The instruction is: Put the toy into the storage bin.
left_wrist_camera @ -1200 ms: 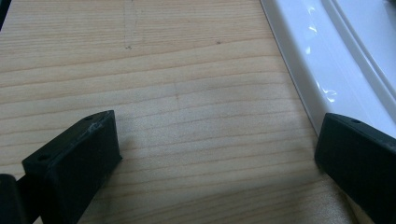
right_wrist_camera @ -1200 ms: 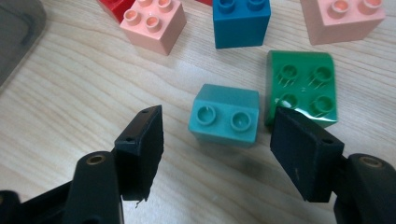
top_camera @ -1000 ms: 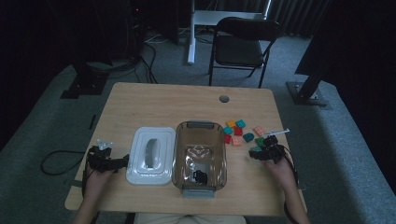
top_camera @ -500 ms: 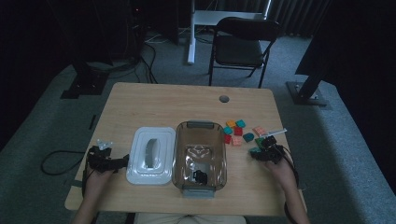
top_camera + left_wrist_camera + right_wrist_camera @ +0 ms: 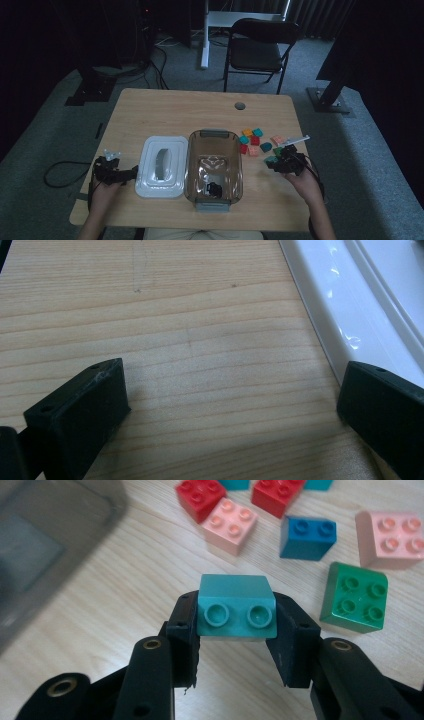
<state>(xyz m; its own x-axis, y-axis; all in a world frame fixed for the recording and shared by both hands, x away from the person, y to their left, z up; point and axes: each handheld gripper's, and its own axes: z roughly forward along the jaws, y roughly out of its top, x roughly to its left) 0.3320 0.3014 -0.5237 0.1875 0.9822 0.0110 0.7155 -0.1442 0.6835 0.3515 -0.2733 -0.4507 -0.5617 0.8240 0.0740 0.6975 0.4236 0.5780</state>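
My right gripper is shut on a teal two-stud brick, held just above the wooden table with its studs facing the camera. In the high view that gripper sits right of a clear brownish bin, with the teal brick at its tip. Loose bricks lie around it: red, pink, blue and green. My left gripper rests at the table's left front, open, with only bare wood between its jaws.
A white lid lies between the left gripper and the bin, and its edge runs beside the left gripper's jaw. Something small and dark lies in the bin. A folding chair stands beyond the table's far edge.
The right gripper has closed on the teal brick and risen slightly off the table with it. The left gripper has stayed where it was.
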